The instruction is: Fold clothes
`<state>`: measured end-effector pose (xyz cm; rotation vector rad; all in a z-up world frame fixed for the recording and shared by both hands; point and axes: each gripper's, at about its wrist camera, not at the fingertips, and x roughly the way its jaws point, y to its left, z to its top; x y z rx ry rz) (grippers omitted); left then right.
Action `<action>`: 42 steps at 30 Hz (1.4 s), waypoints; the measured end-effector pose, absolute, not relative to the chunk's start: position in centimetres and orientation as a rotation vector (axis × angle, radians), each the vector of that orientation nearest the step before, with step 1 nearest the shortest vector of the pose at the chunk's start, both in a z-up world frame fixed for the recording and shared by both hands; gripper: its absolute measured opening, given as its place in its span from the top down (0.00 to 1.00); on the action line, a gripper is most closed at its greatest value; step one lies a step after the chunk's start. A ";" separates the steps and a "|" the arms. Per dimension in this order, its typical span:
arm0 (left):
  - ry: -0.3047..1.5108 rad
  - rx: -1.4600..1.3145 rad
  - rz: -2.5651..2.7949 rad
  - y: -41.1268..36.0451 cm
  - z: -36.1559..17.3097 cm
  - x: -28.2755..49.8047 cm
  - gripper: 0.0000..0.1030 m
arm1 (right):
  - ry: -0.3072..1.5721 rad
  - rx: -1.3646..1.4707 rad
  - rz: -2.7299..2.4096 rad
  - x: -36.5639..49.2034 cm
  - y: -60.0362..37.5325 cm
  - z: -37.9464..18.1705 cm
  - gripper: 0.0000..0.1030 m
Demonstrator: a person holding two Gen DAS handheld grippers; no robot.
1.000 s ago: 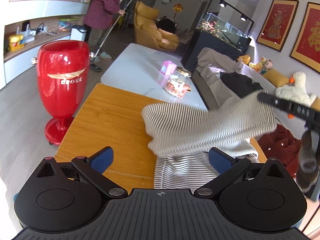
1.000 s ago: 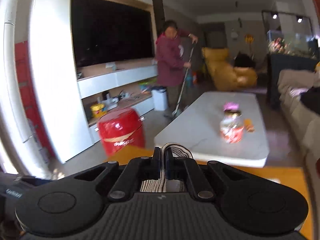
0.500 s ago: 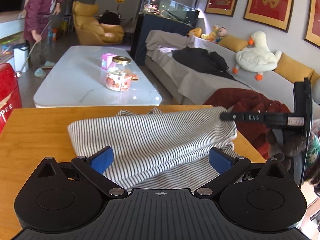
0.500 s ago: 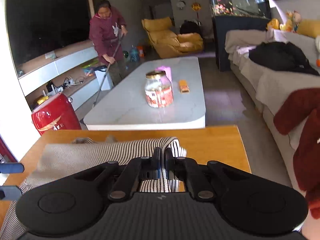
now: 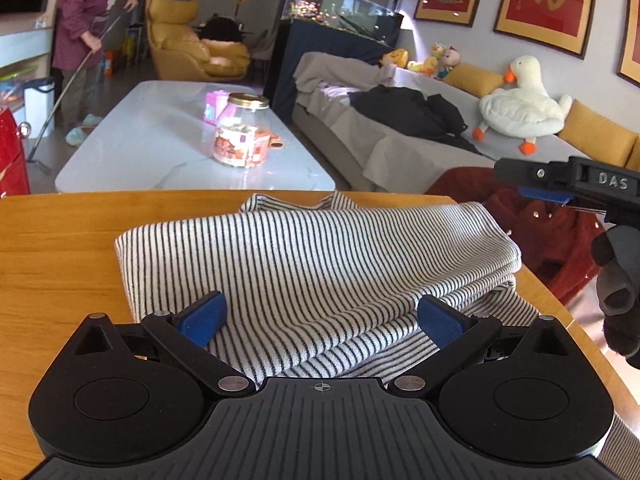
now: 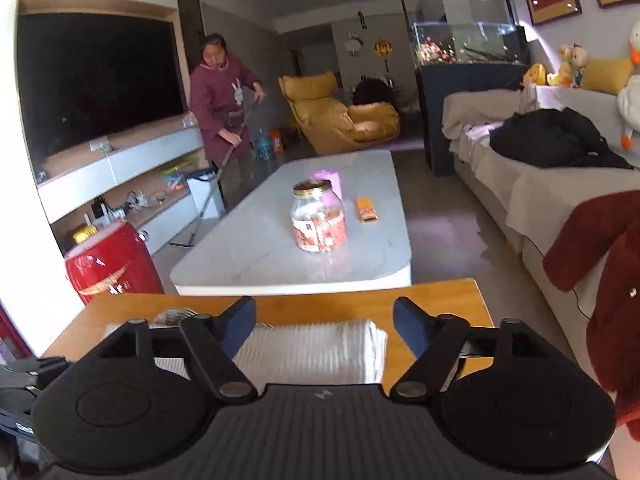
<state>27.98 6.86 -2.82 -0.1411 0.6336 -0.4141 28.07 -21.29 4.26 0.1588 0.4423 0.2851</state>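
A black-and-white striped garment lies folded in layers on the wooden table. It also shows in the right wrist view as a folded white bundle. My left gripper is open, its blue pads either side of the garment's near edge, holding nothing. My right gripper is open and empty just above the garment's right end. The right gripper also shows at the right edge of the left wrist view, off the table's right side.
A white marble coffee table with a glass jar stands beyond the wooden table. A red stool is at far left. A sofa with a dark red garment runs along the right. A person mops at the back.
My right gripper carried the garment's edge across, laid it down as a fold, then opened and let go. The garment now lies flat. My left gripper stayed open.
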 end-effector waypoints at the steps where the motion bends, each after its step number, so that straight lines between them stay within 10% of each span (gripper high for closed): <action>1: 0.633 -0.144 -0.415 6.9 -2.8 28.0 0.00 | 0.437 0.183 0.316 28.2 -20.9 4.4 0.12; 10: 0.642 -0.112 -0.406 6.5 -2.7 27.8 0.00 | 0.581 0.476 0.358 31.3 -21.1 -2.8 0.00; 42: 0.725 -0.285 -0.467 9.2 -2.7 30.5 0.00 | 0.439 0.127 0.203 27.5 -22.0 2.3 0.04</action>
